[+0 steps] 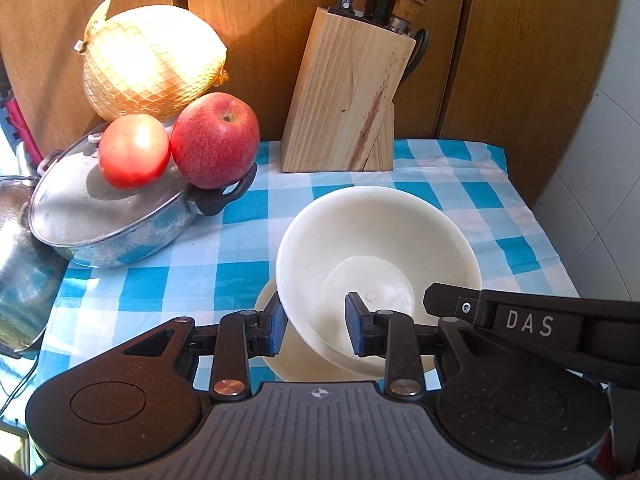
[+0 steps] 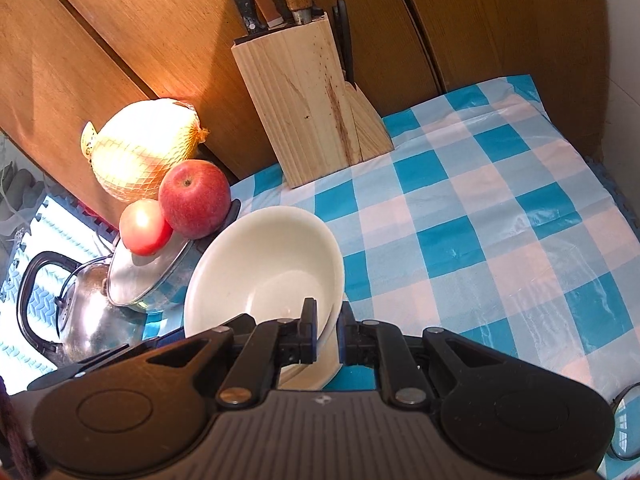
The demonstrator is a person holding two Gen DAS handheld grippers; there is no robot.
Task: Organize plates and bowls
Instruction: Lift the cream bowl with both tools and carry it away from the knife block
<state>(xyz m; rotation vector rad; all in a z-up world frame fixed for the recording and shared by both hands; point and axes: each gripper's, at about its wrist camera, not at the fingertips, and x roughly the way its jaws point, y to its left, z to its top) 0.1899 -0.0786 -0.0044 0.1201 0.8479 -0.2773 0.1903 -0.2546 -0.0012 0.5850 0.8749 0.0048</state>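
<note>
A cream bowl (image 1: 376, 240) sits tilted on a cream plate (image 1: 296, 356) on the blue checked tablecloth. My left gripper (image 1: 316, 328) straddles the bowl's near rim, one pad outside and one inside, with a gap at the pads; it looks open. My right gripper (image 2: 328, 332) is shut on the right rim of the bowl (image 2: 264, 264), with the plate's edge (image 2: 320, 368) between the fingers too. The right gripper's arm (image 1: 532, 320) shows at the bowl's right side in the left wrist view.
A lidded pan (image 1: 116, 216) carrying a tomato (image 1: 134, 150), an apple (image 1: 216, 140) and a netted melon (image 1: 148, 60) stands left. A metal kettle (image 2: 76, 312) is beside it. A wooden knife block (image 1: 344, 96) stands at the back against wooden panels. Bare tablecloth (image 2: 500, 220) lies right.
</note>
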